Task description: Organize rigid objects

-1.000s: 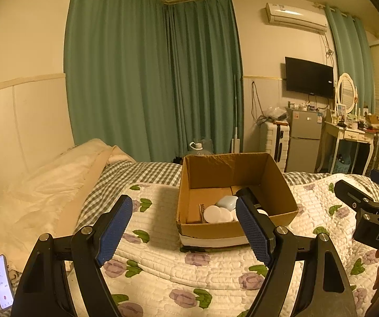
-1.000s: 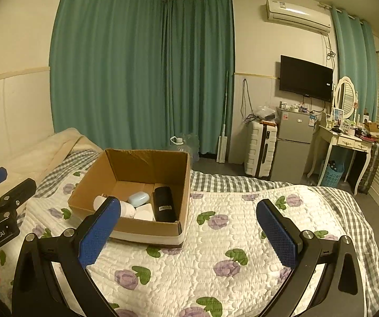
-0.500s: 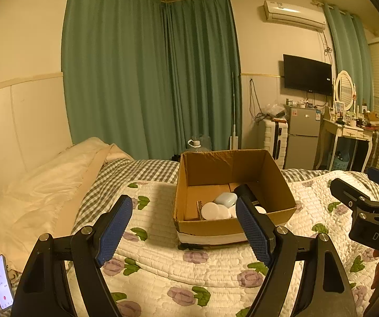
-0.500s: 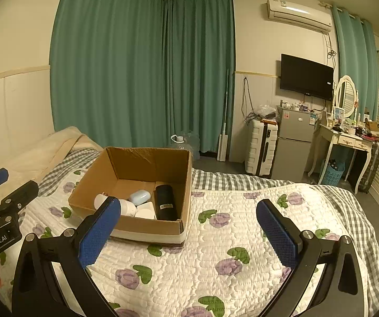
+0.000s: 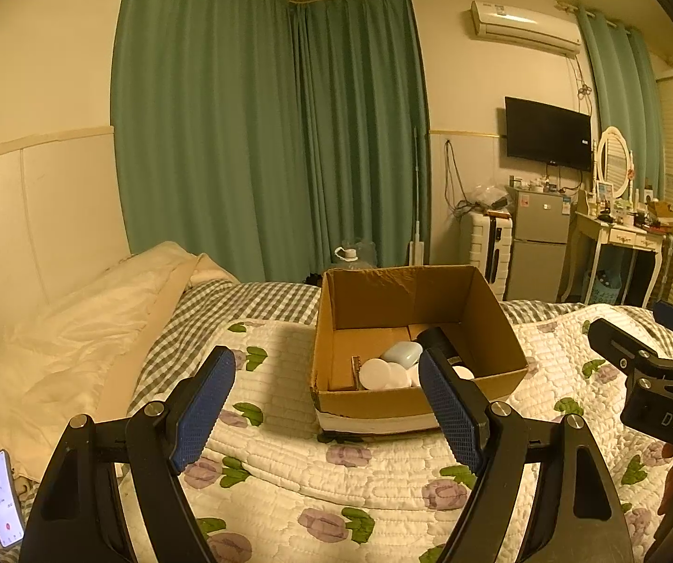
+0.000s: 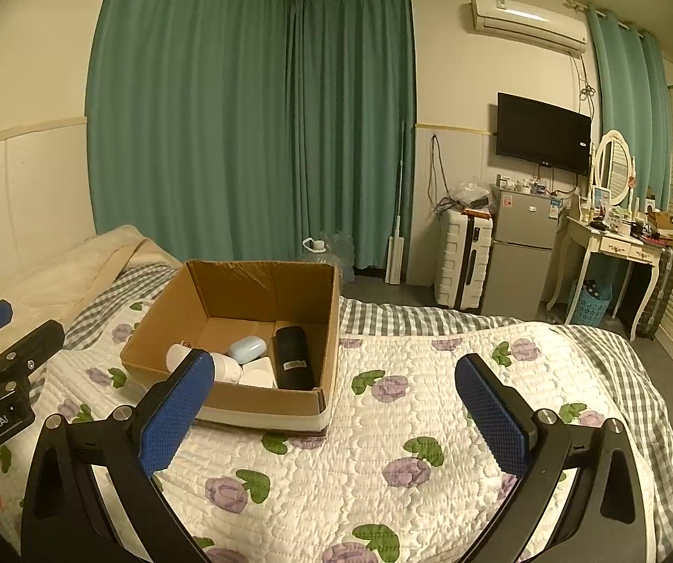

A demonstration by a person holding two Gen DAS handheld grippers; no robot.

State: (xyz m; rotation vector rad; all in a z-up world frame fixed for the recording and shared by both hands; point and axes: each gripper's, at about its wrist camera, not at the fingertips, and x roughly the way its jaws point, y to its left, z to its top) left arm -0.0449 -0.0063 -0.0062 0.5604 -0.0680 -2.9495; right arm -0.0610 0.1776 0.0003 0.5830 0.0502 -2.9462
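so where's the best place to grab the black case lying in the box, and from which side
Probably across the middle of the black case, coming down from above. It lies flat along the right wall of the cardboard box, with white containers close on its other side, so a side approach looks blocked. Its long, narrow body should fit between the fingers of the right hand-held gripper, which is open and nearest.

I hold both black blue-padded tongs, left [image 5: 327,403] and right [image 6: 336,403], level, spread wide, gripping nothing.
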